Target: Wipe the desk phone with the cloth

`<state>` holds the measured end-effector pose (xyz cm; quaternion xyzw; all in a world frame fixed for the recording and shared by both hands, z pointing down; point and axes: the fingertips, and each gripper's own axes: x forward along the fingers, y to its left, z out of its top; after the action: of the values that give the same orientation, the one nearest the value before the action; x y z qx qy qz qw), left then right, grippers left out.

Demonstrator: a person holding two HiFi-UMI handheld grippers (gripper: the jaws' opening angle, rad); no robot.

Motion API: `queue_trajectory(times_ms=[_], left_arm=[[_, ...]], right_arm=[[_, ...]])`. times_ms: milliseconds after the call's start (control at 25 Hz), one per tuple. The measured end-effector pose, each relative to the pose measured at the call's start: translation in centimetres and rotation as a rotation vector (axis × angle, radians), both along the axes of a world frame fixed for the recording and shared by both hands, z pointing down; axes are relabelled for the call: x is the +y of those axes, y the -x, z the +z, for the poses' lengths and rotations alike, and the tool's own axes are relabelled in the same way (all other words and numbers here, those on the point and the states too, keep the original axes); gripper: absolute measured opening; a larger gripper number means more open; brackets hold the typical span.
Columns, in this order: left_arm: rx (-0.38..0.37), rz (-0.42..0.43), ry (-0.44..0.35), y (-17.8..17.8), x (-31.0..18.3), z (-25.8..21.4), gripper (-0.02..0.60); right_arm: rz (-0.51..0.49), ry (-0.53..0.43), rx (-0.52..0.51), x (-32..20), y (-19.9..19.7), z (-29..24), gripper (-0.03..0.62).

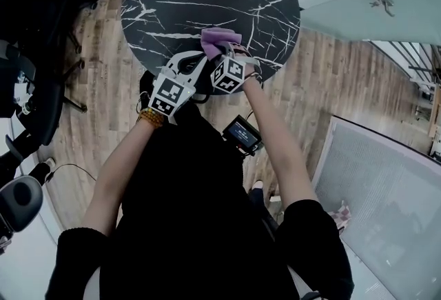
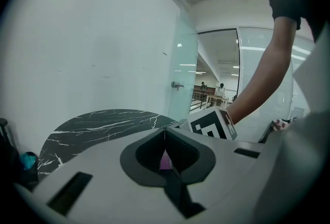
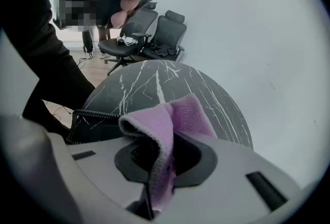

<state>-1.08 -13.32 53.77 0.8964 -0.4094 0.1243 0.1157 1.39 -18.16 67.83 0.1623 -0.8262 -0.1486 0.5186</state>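
Purple fleece cloth (image 3: 191,115) pinched in right gripper (image 3: 157,140), frame centre; left gripper (image 2: 165,131) jaws together, empty. Best pressed flat, clear of coiled black phone cord (image 3: 85,114)

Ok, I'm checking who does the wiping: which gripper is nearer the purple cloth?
Right. The right gripper is clamped on the purple cloth; the left gripper sits close beside it, jaws together.

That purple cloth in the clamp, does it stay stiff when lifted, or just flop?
Likely floppy: the purple cloth folds and droops over the right gripper, whose jaws pinch it. Probably light, as one pinch holds it up. Its fuzzy nap suggests it won't slip easily.
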Motion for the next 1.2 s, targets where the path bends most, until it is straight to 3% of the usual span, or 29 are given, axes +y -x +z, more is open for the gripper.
queue_trajectory(times_ms=[760,1200], left_arm=[[-0.004,0.03,0.018,-0.8,0.7,0.9,0.014],[-0.01,0.03,0.029,-1.0,0.8,1.5,0.014]], right_arm=[[0.009,0.083,-0.011,4.4,0.1,2.1,0.058],[0.016,0.211,-0.018,6.5,0.3,3.0,0.058]])
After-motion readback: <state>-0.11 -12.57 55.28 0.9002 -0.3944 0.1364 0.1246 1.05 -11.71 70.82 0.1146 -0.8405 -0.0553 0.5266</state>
